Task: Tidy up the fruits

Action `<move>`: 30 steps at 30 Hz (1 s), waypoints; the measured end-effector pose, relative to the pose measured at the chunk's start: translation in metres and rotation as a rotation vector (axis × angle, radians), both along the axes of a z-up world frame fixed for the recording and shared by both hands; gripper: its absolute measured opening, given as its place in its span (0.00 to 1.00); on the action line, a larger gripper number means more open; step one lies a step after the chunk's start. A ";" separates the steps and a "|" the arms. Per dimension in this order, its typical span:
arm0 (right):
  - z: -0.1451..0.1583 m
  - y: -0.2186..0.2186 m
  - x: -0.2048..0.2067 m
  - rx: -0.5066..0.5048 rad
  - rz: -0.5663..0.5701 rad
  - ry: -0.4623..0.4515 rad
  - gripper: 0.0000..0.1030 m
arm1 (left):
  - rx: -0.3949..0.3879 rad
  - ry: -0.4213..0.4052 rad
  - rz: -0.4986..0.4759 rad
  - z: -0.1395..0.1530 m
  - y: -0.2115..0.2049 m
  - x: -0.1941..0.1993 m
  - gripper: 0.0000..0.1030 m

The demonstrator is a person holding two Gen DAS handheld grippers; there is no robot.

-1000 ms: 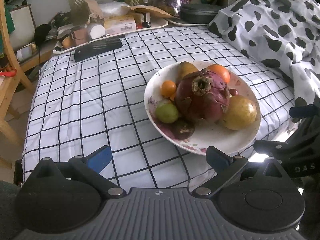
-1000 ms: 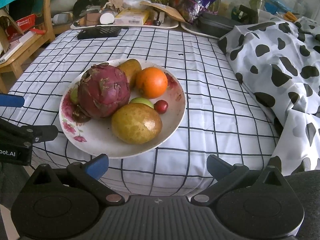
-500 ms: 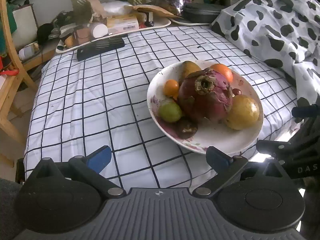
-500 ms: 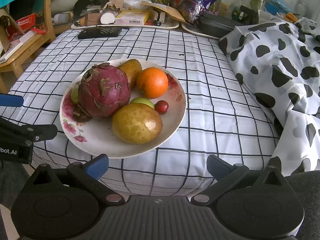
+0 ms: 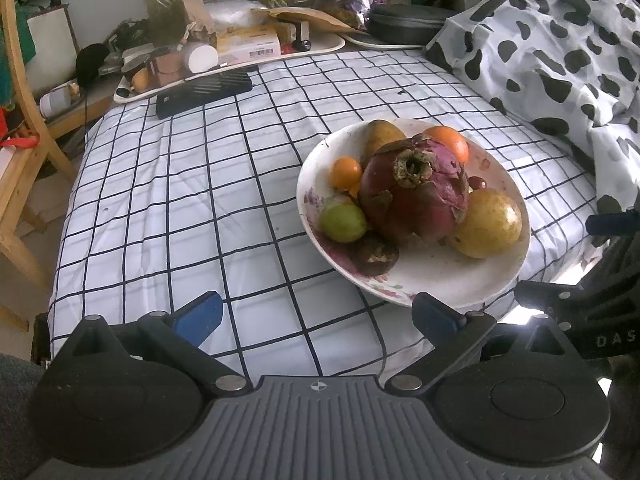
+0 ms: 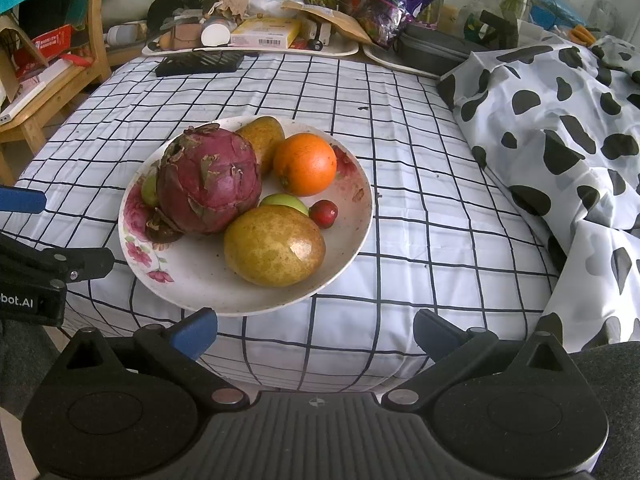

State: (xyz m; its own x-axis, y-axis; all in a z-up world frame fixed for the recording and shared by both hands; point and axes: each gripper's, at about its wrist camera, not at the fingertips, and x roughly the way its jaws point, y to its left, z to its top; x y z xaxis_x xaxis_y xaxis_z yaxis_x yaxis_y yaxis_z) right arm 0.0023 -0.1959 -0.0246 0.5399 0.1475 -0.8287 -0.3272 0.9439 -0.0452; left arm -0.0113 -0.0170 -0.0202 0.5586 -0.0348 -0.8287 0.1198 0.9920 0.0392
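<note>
A big bed (image 6: 400, 160) with a white sheet marked in black squares is filling most of both views, and a spotted cow-print blanket (image 6: 560, 120) is lying bunched up along its right side. A white plate (image 6: 344, 248) with pink flowers on its rim is sitting on the sheet near the front edge of the bed, and all the fruits are lying on it. The biggest is a dark red dragon fruit (image 6: 208, 180), sitting in the middle and touching a large yellow-brown pear (image 6: 274, 256) in front of it. Another pear (image 6: 262, 136) is lying behind it, just beside a round orange (image 6: 306, 164). In the left view a small green fruit (image 5: 343, 222) is touching the dragon fruit's side, a little orange fruit (image 5: 345, 172) is sitting behind it, and a small dark fruit (image 5: 376, 254) is lying near the plate's rim. A tiny red fruit (image 6: 324, 213) is sitting near the big pear. The left tool (image 5: 316, 316) is hanging over the sheet beside the plate, spread wide and holding nothing. The right tool (image 6: 316, 330) is hanging just in front of the plate, also spread wide and holding nothing.
</note>
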 end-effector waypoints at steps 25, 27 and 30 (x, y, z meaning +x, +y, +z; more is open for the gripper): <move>0.000 0.001 -0.001 -0.006 0.005 0.000 1.00 | 0.003 0.006 -0.002 0.000 -0.001 0.000 1.00; 0.000 0.002 -0.001 -0.006 0.005 0.000 1.00 | 0.004 0.008 -0.004 -0.001 -0.001 0.000 1.00; 0.000 0.002 -0.001 -0.006 0.004 0.000 1.00 | 0.007 0.014 -0.003 -0.001 -0.001 0.000 1.00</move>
State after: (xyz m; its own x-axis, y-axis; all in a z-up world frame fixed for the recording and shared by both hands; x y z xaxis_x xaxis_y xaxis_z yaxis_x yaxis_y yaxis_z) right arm 0.0014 -0.1939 -0.0247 0.5394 0.1444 -0.8295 -0.3312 0.9421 -0.0514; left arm -0.0112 -0.0183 -0.0216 0.5471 -0.0310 -0.8365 0.1238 0.9913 0.0443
